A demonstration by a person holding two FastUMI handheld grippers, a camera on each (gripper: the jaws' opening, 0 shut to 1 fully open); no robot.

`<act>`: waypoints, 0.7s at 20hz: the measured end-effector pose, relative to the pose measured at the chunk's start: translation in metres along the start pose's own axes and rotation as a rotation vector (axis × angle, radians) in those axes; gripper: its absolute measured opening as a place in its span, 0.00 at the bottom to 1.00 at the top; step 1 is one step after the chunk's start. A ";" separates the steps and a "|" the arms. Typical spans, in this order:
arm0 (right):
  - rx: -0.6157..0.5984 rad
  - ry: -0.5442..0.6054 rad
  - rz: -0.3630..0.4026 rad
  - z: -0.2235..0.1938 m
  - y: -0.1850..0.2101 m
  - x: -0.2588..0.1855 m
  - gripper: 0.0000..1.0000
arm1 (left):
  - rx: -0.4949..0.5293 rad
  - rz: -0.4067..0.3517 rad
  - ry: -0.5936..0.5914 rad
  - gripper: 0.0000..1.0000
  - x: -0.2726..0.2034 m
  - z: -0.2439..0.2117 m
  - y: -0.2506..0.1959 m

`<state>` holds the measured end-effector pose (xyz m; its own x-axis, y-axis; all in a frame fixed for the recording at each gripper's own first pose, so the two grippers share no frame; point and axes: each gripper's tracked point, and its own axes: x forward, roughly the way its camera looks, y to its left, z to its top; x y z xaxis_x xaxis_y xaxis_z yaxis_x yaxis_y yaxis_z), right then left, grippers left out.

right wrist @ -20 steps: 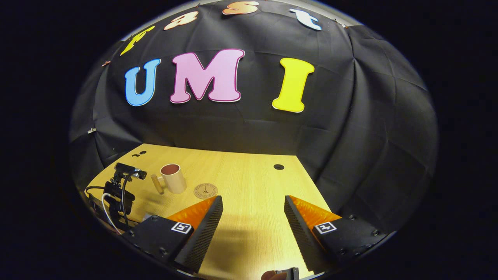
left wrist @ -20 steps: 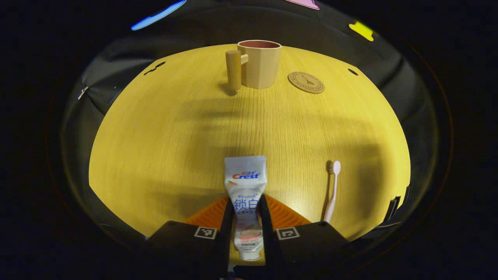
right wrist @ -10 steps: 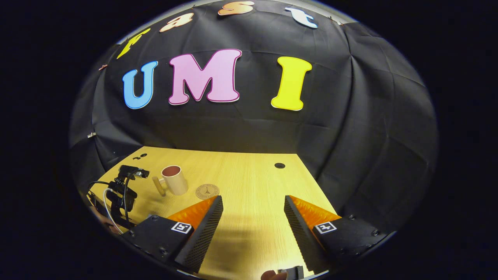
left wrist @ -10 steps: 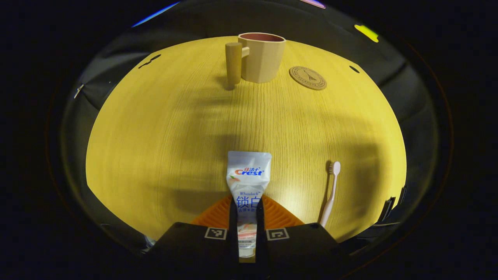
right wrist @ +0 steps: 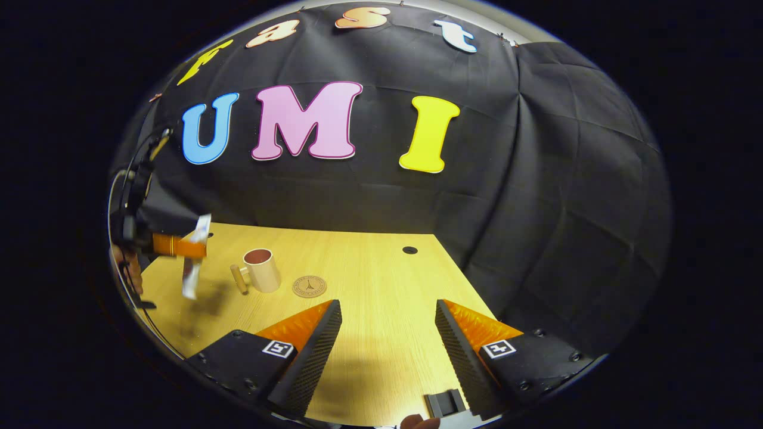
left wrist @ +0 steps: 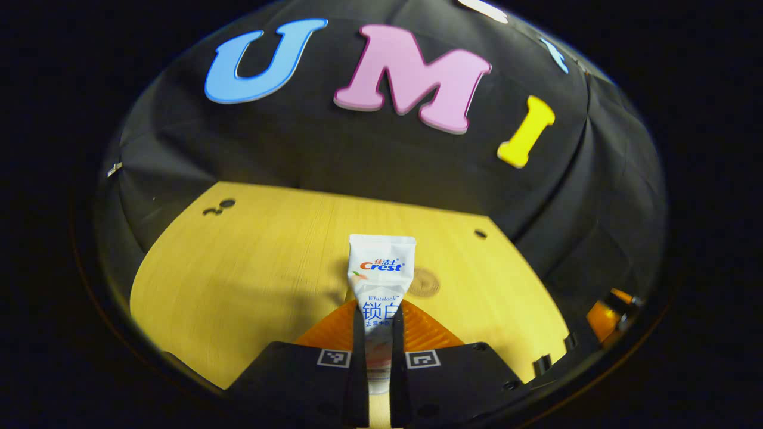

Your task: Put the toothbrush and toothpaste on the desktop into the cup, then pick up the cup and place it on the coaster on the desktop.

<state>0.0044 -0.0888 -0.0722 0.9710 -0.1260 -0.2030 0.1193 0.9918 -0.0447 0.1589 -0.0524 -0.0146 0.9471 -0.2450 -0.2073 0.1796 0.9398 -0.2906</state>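
A pale wooden desktop [right wrist: 381, 268] with round cable holes stands against the creased black cloth wall [right wrist: 536, 179], lit warmly, seemingly from above, its edges falling into darkness.

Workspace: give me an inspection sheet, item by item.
Surface: wooden desktop, two holes near its far edge.
Job's things: toothpaste clamped and lifted clear of the desktop; cup upright, its handle toward the left gripper; coaster bare, beside the cup.
Clutter: nothing seen.
Grippers: left gripper shut on the toothpaste; right gripper open, holding nothing.
Cables: cable looping above the left gripper.
Surroundings: black cloth wall.
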 end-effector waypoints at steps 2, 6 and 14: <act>-0.010 -0.004 -0.032 -0.003 -0.005 -0.016 0.97 | 0.025 -0.043 -0.101 0.19 0.009 0.040 -0.003; -0.024 0.005 -0.101 -0.009 -0.013 -0.039 0.97 | 0.101 -0.105 -0.181 0.19 0.037 0.070 -0.014; -0.006 0.073 -0.240 -0.039 -0.040 -0.081 0.97 | 0.150 -0.114 -0.182 0.19 0.113 0.066 -0.015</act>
<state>-0.0867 -0.1189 -0.0919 0.8975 -0.3593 -0.2556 0.3433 0.9332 -0.1061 0.2812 -0.0784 0.0282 0.9483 -0.3173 -0.0055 0.3125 0.9367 -0.1581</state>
